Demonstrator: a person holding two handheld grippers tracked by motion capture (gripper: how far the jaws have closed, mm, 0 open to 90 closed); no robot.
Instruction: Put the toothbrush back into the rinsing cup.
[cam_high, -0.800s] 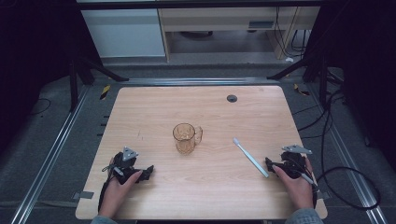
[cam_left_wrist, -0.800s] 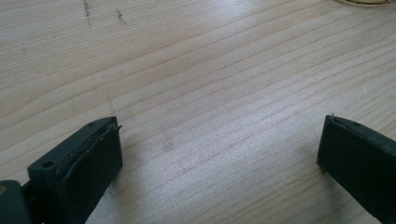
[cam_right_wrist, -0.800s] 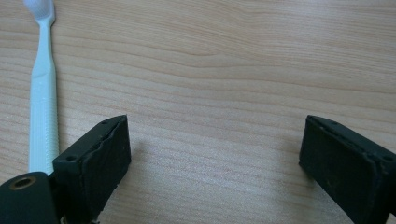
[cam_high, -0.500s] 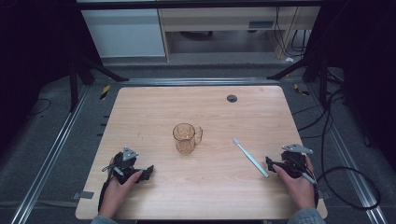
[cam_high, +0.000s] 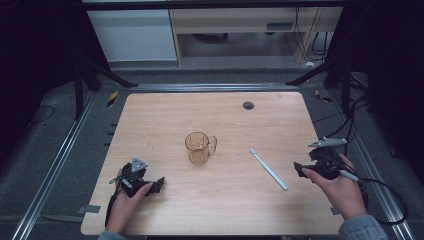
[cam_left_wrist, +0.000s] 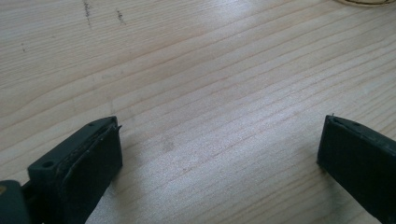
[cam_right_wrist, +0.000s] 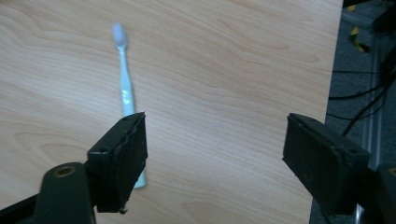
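Note:
A clear amber mug (cam_high: 199, 148) stands upright near the middle of the wooden table (cam_high: 165, 115), handle to the right. To its right, a white toothbrush (cam_high: 268, 169) lies flat, with its head toward the far side. My right gripper (cam_high: 300, 169) is held just right of the brush handle, open and empty. In the right gripper view the toothbrush (cam_right_wrist: 125, 88) lies ahead of the left jaw, and the right gripper (cam_right_wrist: 215, 158) has only table between its jaws. My left gripper (cam_high: 155, 185) rests open near the front left, with bare wood between its jaws (cam_left_wrist: 219, 158).
A small dark round grommet (cam_high: 248, 105) sits near the table's far edge. The right edge of the table (cam_right_wrist: 327, 93) is close beside my right gripper, with cables on the floor beyond. The mug's base (cam_left_wrist: 369, 2) peeks in at the top of the left gripper view.
The right hand and its gripper have shifted a little up and to the right in the high view. The left hand, mug and toothbrush have stayed put.

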